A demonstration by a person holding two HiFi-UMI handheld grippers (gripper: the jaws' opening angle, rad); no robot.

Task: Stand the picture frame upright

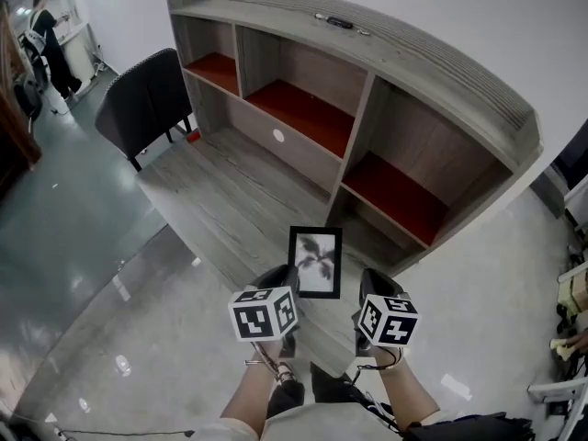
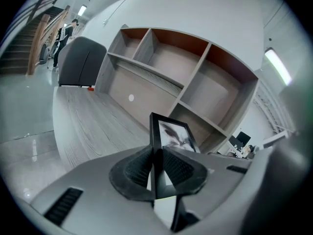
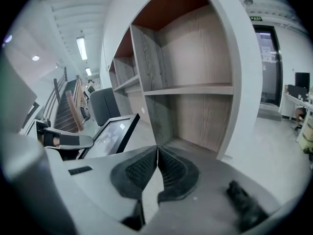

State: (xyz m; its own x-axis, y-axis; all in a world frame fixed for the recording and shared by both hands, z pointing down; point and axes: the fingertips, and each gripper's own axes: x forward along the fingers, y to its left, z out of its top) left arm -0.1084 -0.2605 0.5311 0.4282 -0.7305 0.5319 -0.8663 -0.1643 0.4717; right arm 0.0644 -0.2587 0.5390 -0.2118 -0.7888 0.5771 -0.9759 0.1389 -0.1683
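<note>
left gripper (image 2: pixel 157 167) pinching picture frame (image 1: pixel 314 263) edge, right gripper (image 3: pixel 157 166) pressed together empty; looks mid-raise, next likely tilt frame upright on desk (image 1: pixel 220 200)

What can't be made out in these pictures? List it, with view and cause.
Bottom edge of the frame: hidden by the left gripper in the head view, by its jaws in the left gripper view; contact with the desk cannot be told.
Back of the frame, any stand: turned away in every view.
The dark item on the shelf top, head view: too small to identify.
</note>
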